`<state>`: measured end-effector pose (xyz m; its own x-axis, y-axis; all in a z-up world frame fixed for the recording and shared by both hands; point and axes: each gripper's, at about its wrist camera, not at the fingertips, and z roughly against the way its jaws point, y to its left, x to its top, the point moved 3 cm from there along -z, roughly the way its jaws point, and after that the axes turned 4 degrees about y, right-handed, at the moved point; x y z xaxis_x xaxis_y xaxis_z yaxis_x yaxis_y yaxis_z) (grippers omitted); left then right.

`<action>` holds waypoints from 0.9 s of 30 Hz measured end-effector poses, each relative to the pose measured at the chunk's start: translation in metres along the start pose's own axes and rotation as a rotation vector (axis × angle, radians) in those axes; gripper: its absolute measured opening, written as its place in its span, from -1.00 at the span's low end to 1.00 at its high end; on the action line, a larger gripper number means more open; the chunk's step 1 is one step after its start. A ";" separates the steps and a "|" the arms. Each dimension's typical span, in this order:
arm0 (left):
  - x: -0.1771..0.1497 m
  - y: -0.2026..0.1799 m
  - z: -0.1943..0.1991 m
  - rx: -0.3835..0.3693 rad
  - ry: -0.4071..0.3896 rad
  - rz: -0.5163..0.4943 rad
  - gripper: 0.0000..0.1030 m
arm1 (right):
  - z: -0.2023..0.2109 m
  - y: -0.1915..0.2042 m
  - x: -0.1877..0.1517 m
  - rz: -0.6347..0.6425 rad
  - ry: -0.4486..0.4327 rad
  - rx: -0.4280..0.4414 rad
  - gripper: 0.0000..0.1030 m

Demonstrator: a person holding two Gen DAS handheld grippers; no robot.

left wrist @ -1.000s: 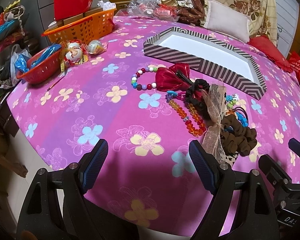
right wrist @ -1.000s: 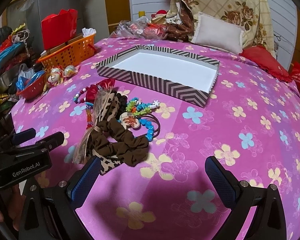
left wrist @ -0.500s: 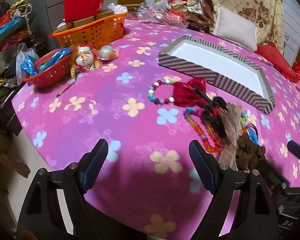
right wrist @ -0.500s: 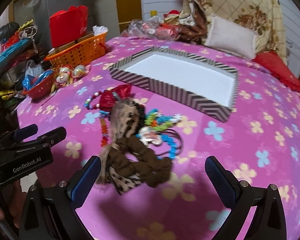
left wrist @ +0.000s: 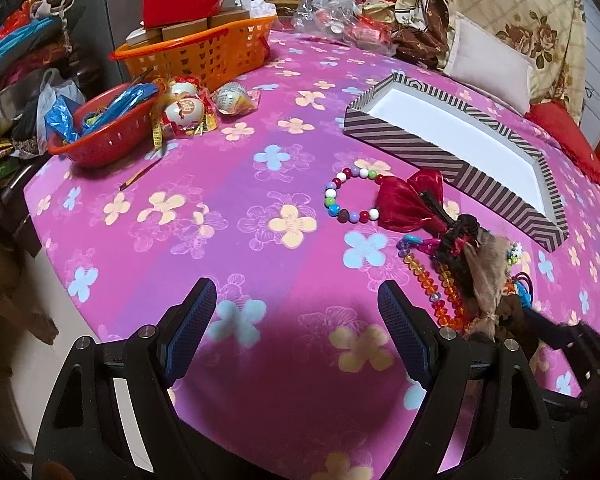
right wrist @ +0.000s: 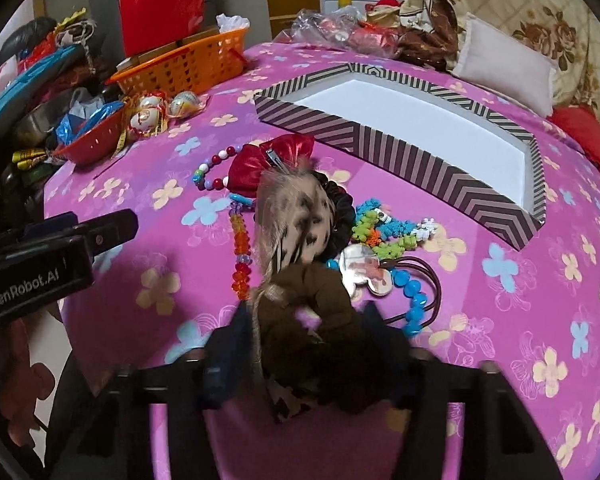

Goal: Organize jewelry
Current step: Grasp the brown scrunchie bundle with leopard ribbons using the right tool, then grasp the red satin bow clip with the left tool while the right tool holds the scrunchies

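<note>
A pile of jewelry and hair pieces lies on the pink flowered cloth in front of a striped, white-lined box (right wrist: 400,152) (left wrist: 400,140). My right gripper (right wrist: 304,320) is closing, blurred, with the brown scrunchie (right wrist: 320,292) between its jaws and both pads against it. A leopard-print ribbon (right wrist: 300,208), a red bow clip (right wrist: 260,164), orange beads (right wrist: 240,248) and a blue bead hair tie (right wrist: 412,296) lie around it. My left gripper (left wrist: 294,292) stands open over bare cloth, left of the pile, near a coloured bead bracelet (left wrist: 332,200).
An orange basket (left wrist: 204,52), a red bowl basket (left wrist: 100,128) and round ornaments (left wrist: 186,110) crowd the far left. A pillow (left wrist: 488,68) lies behind the box. The table edge (left wrist: 48,248) drops off at the left.
My right gripper has come forward and down over the pile, and its wide jaws have narrowed around the brown scrunchie. The left gripper has drifted left, away from the pile, still open.
</note>
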<state>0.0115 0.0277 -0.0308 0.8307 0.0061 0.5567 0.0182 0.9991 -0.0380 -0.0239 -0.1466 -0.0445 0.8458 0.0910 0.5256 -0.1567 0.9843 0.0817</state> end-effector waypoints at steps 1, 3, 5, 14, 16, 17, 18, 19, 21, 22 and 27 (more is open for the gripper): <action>0.000 -0.001 0.000 -0.001 0.000 -0.001 0.61 | 0.002 -0.001 -0.001 0.000 -0.007 0.009 -0.26; 0.001 -0.003 -0.001 -0.001 0.000 -0.005 0.61 | 0.006 -0.004 -0.002 -0.008 -0.017 0.030 -0.39; 0.002 -0.005 -0.001 -0.006 0.002 -0.009 0.61 | 0.013 -0.008 -0.002 -0.026 -0.037 0.051 -0.43; 0.019 -0.029 -0.010 -0.074 0.054 -0.013 0.61 | 0.046 -0.033 0.003 -0.087 -0.121 0.065 -0.46; 0.028 -0.034 -0.016 -0.096 0.086 0.011 0.61 | 0.053 -0.040 0.004 -0.102 -0.138 0.062 -0.46; 0.031 -0.037 -0.019 -0.110 0.099 0.025 0.61 | 0.056 -0.044 0.005 -0.113 -0.146 0.062 -0.46; 0.036 -0.039 -0.022 -0.127 0.117 0.041 0.61 | 0.058 -0.047 0.005 -0.123 -0.151 0.063 -0.46; 0.040 -0.042 -0.026 -0.141 0.136 0.056 0.61 | 0.059 -0.051 0.005 -0.136 -0.155 0.065 -0.46; 0.048 -0.048 -0.034 -0.159 0.169 0.076 0.61 | 0.061 -0.057 0.005 -0.153 -0.161 0.070 -0.46; 0.050 -0.050 -0.038 -0.160 0.185 0.084 0.61 | 0.061 -0.058 0.005 -0.159 -0.163 0.074 -0.46; 0.063 -0.063 -0.059 -0.151 0.252 0.124 0.61 | 0.063 -0.060 0.004 -0.163 -0.166 0.100 -0.46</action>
<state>0.0956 -0.0373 -0.0419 0.9432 0.0982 0.3174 -0.0254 0.9738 -0.2260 -0.0433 -0.2146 0.0066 0.7703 -0.1019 0.6295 -0.0813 0.9634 0.2555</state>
